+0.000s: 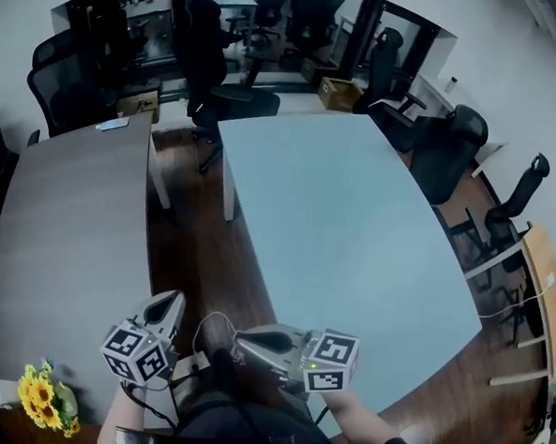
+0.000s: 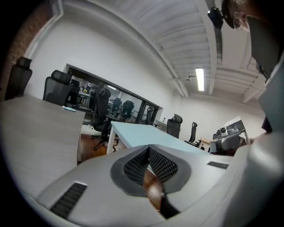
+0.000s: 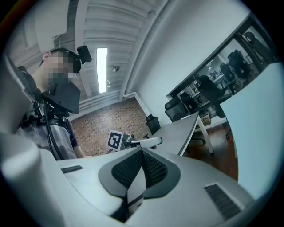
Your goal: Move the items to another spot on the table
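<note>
No loose item shows on the light blue table [image 1: 353, 230] in any view. My left gripper [image 1: 167, 301] is low at the near edge of the grey table [image 1: 61, 241], with its marker cube toward me. Its jaws are shut with nothing between them [image 2: 148, 150], and it points along the gap toward the blue table [image 2: 146, 133]. My right gripper [image 1: 240, 342] lies at the blue table's near corner and points left. It is shut and empty too [image 3: 142, 151]. Beyond its jaws, the right gripper view shows the left gripper's marker cube [image 3: 115, 141].
A bunch of yellow sunflowers [image 1: 46, 401] lies on the grey table's near left corner. A strip of wooden floor [image 1: 196, 249] separates the two tables. Black office chairs [image 1: 447, 152] ring the blue table's far and right sides. A cardboard box [image 1: 339, 93] stands behind it.
</note>
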### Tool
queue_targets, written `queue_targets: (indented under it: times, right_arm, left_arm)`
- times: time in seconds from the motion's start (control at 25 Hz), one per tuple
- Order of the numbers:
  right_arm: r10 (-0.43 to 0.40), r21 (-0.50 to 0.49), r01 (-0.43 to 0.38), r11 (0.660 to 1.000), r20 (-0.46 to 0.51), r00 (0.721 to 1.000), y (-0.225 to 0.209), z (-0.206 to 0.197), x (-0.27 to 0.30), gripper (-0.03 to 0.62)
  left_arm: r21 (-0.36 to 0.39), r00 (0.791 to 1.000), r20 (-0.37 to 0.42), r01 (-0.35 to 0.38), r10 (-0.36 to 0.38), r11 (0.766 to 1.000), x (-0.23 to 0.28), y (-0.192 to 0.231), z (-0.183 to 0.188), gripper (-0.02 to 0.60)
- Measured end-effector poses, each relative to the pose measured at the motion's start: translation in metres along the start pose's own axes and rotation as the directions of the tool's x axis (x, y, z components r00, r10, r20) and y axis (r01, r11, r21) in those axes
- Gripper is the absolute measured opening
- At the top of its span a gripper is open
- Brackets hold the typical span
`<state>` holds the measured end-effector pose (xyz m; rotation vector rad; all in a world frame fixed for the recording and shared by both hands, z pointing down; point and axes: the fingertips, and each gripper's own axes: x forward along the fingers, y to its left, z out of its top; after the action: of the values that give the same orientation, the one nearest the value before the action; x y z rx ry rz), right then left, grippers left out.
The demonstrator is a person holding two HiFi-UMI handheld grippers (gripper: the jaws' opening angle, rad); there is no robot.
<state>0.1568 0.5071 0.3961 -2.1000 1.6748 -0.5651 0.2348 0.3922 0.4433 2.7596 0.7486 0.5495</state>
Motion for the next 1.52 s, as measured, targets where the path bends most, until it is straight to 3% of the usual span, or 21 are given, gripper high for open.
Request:
queue_targets:
  times: [0.2, 0.32, 0.52, 0.6, 1.0, 1.24, 1.36, 1.52]
  right_arm:
    - [-0.011, -0.046, 0.007, 0.999, -0.089, 0.996, -0.049, 0.027, 0.072, -0.021]
    - [0.027, -0.046, -0.034, 0.998, -0.132, 0.991, -0.066, 0.041, 0.104, -0.021]
    - [0.083, -0.081, -0.101, 0.992, -0.201, 0.976, -0.085, 0.068, 0.156, -0.021]
    - [0.123, -0.089, -0.147, 0.985, -0.228, 0.966, -0.084, 0.078, 0.169, -0.021]
    - [0.245, -0.170, -0.302, 0.938, -0.290, 0.925, -0.110, 0.120, 0.222, -0.021]
    - [0.342, -0.078, -0.360, 0.930, -0.182, 0.922, -0.169, 0.157, 0.258, -0.021]
    - [0.366, -0.079, -0.386, 0.919, -0.189, 0.911, -0.205, 0.171, 0.273, -0.021]
    - [0.396, -0.058, -0.413, 0.909, -0.186, 0.899, -0.260, 0.194, 0.289, -0.021]
  left_arm:
    - [-0.022, 0.996, 0.038, -0.083, 0.084, 0.996, 0.015, 0.075, 0.022, 0.003]
    - [-0.046, 0.986, 0.056, -0.153, 0.156, 0.987, 0.015, 0.103, 0.029, 0.003]
    - [-0.166, 0.971, 0.081, -0.208, 0.223, 0.964, 0.005, 0.148, 0.038, 0.002]
    - [-0.178, 0.966, 0.086, -0.227, 0.245, 0.957, 0.002, 0.157, 0.047, 0.003]
    - [-0.123, 0.931, 0.138, -0.324, 0.339, 0.938, 0.010, 0.196, 0.101, 0.003]
    - [-0.106, 0.899, 0.114, -0.411, 0.422, 0.905, 0.042, 0.236, 0.123, 0.002]
    - [-0.098, 0.884, 0.090, -0.450, 0.458, 0.888, 0.072, 0.256, 0.138, 0.002]
    - [-0.041, 0.879, 0.049, -0.473, 0.474, 0.880, 0.121, 0.281, 0.165, 0.003]
